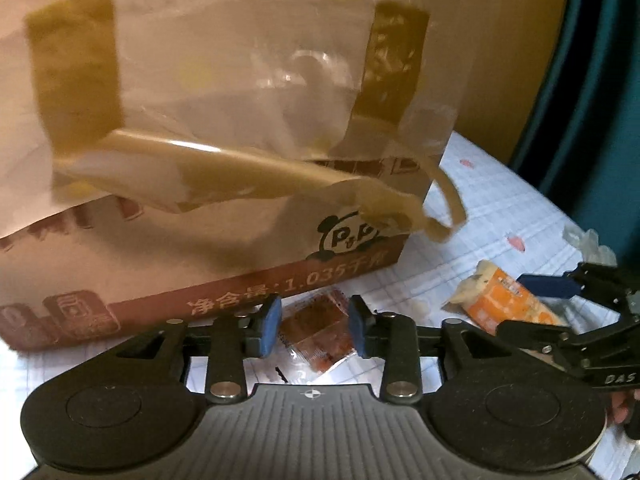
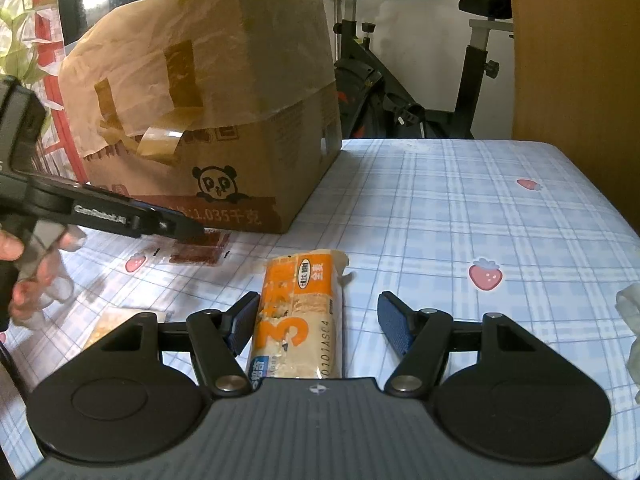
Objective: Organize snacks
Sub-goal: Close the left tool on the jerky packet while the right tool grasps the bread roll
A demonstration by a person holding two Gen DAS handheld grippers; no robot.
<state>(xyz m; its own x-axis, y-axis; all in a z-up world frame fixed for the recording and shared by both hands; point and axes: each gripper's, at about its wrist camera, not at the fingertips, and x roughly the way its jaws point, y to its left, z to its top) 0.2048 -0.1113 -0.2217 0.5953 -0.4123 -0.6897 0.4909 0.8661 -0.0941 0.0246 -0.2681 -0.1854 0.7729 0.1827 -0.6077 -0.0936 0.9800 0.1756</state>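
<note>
A cardboard box (image 1: 208, 184) with loose tape and a panda logo stands on the checked cloth; it also shows in the right wrist view (image 2: 224, 112). A small red-brown snack sachet (image 1: 320, 332) lies flat between the blue pads of my left gripper (image 1: 314, 326), which is open around it. The sachet also shows in the right wrist view (image 2: 200, 250), under the left gripper's tip (image 2: 176, 228). An orange and white snack pack (image 2: 300, 312) lies between the pads of my right gripper (image 2: 320, 322), open, left pad touching it. The pack also shows in the left wrist view (image 1: 496, 300).
The table (image 2: 460, 220) has a blue plaid cloth with strawberries. Another pale packet (image 2: 108, 324) lies at the near left. A crumpled clear wrapper (image 2: 630, 320) lies at the right edge. An exercise bike (image 2: 400, 92) and a wooden panel (image 2: 568, 60) stand behind.
</note>
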